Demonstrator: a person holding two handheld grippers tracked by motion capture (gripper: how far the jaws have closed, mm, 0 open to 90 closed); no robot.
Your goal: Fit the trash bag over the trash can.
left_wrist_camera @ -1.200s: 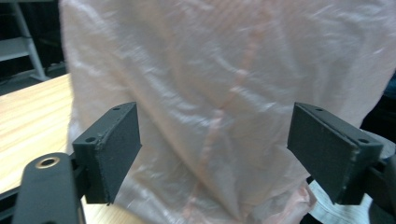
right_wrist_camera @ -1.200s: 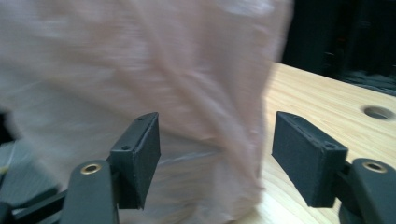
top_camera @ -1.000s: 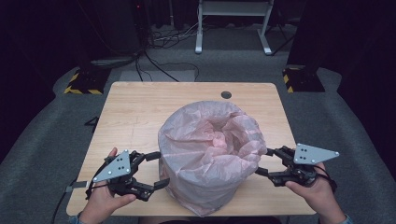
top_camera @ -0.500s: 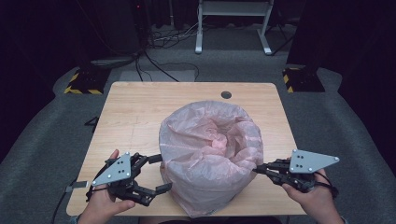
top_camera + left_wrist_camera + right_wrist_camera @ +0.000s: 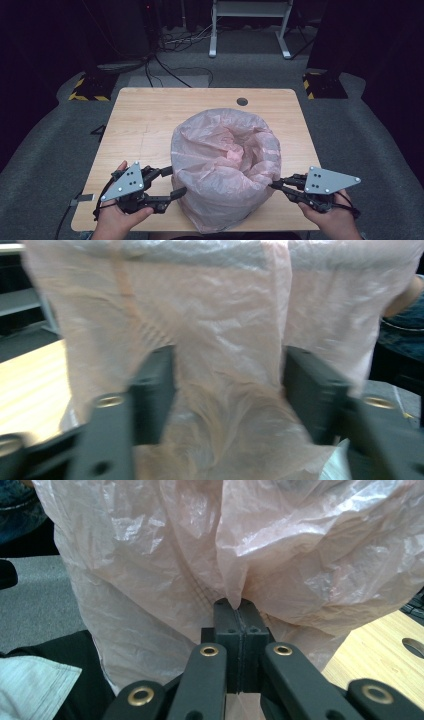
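Near left: left gripper (image 5: 170, 182) spread wide against crinkled pink plastic bag (image 5: 225, 170), near middle of wooden table (image 5: 145, 125). Near right: right gripper (image 5: 239, 611) clenched on a thin bag fold, seen close up.

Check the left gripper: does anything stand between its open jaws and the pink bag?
Nothing visible does. The left gripper is open right at the side of the pink bag, whose film bulges between its jaws in the left gripper view.
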